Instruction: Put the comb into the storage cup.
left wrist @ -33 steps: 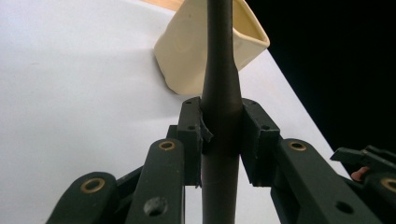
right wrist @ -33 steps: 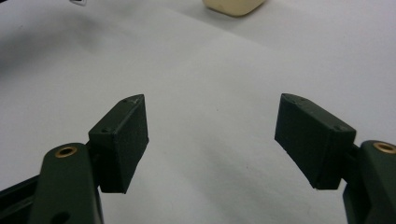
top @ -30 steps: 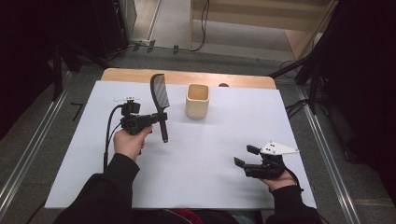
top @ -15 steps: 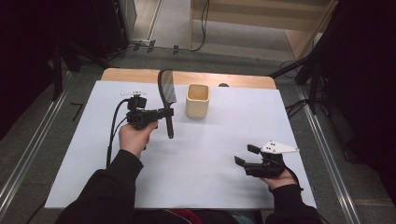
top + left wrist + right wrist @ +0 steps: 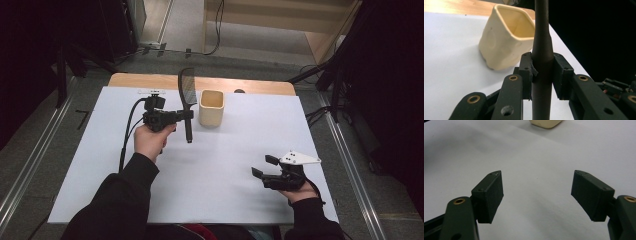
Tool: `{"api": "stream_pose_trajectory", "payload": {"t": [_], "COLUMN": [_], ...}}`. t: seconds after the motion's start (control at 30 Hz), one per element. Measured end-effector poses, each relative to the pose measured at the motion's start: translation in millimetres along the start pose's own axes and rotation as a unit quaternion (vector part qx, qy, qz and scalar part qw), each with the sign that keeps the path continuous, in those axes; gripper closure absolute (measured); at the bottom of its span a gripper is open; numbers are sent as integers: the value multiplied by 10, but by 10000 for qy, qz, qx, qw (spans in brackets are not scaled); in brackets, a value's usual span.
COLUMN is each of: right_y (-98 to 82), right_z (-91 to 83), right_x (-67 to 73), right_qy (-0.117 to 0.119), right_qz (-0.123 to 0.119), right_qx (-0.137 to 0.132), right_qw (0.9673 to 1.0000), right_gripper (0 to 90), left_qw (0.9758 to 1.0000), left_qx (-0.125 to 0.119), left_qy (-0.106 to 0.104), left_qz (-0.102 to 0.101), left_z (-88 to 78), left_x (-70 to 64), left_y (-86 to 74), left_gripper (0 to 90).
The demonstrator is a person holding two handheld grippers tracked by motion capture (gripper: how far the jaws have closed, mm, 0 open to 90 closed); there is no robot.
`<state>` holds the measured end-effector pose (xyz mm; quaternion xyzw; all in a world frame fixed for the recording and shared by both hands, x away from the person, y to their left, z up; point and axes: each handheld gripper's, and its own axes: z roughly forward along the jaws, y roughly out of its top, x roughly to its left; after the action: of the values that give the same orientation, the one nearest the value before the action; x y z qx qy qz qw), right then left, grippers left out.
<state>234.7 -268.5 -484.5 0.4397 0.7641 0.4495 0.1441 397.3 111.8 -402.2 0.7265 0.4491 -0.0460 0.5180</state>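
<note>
White table; spatula clamped upright in left gripper.

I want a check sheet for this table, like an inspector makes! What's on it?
Surface: white sheet over a wooden table.
Job's things: black spatula held upright beside the cream cup, above the sheet.
Clutter: nothing seen.
Grippers: left gripper shut on the spatula handle; right gripper open, low over the sheet.
Cables: black cable trails from the left gripper.
Surroundings: dark floor, metal rails, more cables behind.
</note>
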Motion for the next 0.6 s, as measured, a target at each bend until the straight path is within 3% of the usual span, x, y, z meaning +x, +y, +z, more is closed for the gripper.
{"api": "stream_pose_trajectory", "payload": {"t": [0.27, 0.6], "right_y": [0, 9], "right_z": [9, -1], "right_x": [8, -5], "right_qy": [40, 13], "right_qz": [-8, -22], "right_qx": [-5, -22], "right_qw": [10000, 10000], "right_gripper": [239, 239], "left_qw": [9998, 9994], "left_qx": [69, -32], "left_qy": [-22, -101], "left_qz": [177, 315], "left_z": [88, 214], "left_x": [-68, -124], "left_y": [130, 262], "left_gripper": [726, 726]}}
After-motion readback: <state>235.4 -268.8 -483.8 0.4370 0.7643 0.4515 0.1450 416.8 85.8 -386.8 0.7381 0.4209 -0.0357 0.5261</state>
